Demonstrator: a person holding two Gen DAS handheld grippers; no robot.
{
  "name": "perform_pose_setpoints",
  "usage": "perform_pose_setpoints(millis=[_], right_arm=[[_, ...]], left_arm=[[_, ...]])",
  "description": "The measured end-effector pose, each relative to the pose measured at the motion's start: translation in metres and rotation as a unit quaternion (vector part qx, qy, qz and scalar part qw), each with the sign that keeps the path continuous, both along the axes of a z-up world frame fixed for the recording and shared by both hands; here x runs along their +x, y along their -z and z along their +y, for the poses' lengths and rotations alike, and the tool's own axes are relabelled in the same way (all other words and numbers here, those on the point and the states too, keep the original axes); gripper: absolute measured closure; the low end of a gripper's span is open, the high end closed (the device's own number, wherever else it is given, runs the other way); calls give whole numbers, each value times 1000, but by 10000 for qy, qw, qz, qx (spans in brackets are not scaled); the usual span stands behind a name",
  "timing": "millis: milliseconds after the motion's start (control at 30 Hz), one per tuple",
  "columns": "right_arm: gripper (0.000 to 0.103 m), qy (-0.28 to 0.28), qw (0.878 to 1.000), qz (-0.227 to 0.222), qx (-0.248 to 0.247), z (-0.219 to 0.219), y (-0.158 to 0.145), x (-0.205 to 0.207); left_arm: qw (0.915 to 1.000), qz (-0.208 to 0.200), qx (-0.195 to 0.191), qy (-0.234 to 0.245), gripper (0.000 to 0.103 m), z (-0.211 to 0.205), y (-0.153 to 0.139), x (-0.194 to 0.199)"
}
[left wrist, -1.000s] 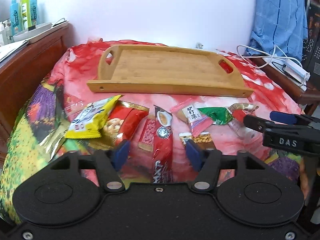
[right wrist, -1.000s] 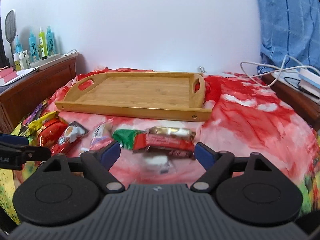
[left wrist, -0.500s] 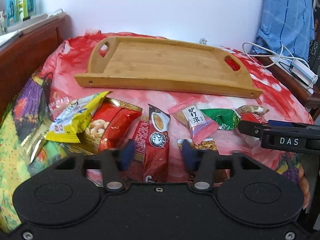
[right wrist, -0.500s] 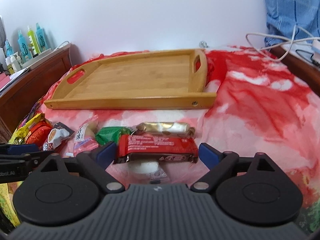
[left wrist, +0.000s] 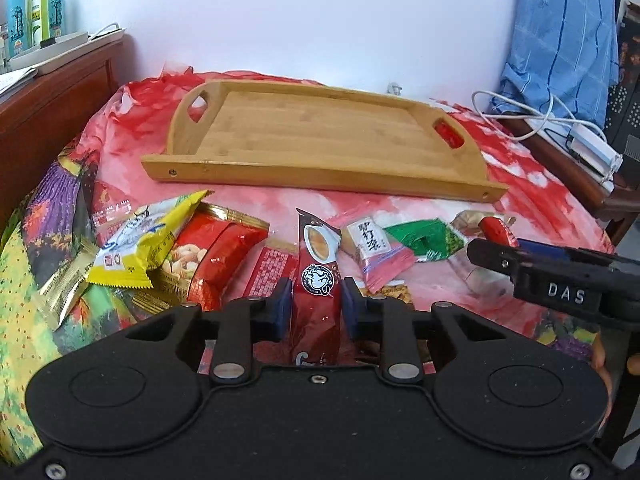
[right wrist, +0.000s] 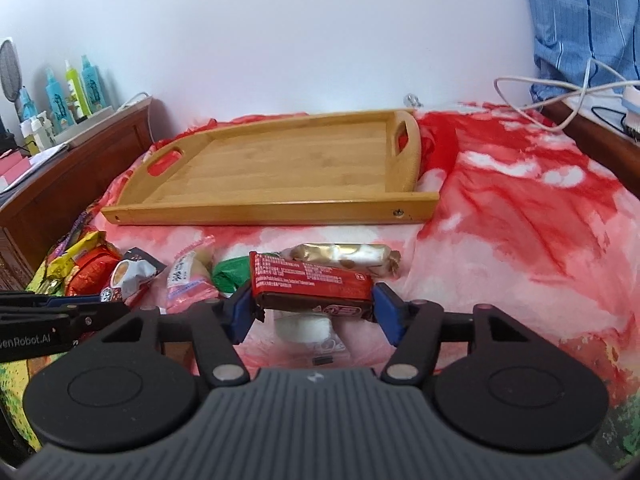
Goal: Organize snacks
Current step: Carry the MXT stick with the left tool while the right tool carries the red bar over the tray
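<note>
Risk w/ the left gripper (left wrist: 312, 306): its pads pinch the dark red coffee sachet (left wrist: 316, 276) only at the near end, so the long foil body can droop or slide out on the lift, esp. if it drags the red printed packet (left wrist: 269, 270) lying just at its 9 o'clock. Risk w/ the right gripper (right wrist: 314, 308): jaws are closed on the ends of the red chocolate bar (right wrist: 314, 286), held lengthwise across a fairly wide gap; the slick wrapper could buckle or twist free (grip looks marginal, judging by the crumpled left end). A white wrapped sweet (right wrist: 304, 326) lies directly under the bar. The bamboo tray (right wrist: 272, 210) sits at 12 o'clock from both tools, nothing in it yet, well apart from the pile
</note>
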State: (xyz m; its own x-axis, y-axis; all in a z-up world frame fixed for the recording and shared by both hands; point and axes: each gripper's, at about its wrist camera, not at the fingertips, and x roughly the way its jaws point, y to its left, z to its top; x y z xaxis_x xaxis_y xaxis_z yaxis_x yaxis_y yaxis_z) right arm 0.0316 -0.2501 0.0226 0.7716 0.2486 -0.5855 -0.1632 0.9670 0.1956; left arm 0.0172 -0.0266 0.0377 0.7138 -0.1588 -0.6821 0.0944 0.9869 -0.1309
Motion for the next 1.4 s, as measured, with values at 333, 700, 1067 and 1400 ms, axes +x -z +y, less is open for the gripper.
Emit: perform_pose_setpoints(millis=[333,700,1067,1400], right_arm=[[39,-64,9982,-600,-13,0,-20,-11],[39,-353,9929,-1118,-200,-4,-40,33],[39,-622,9913,-986,-609,-5,-29,101],[39,-944,9870,-859,-981,4,-11,129]], left_arm=[[9996,-238,-128,49,79,-2,-32,4],[9986,-421,-315,-73,79,-5,-68,56],[9969,-354,-648,-270,79,-11,-67,148],[9969,59,-577,-531,79,-22,-29,214]])
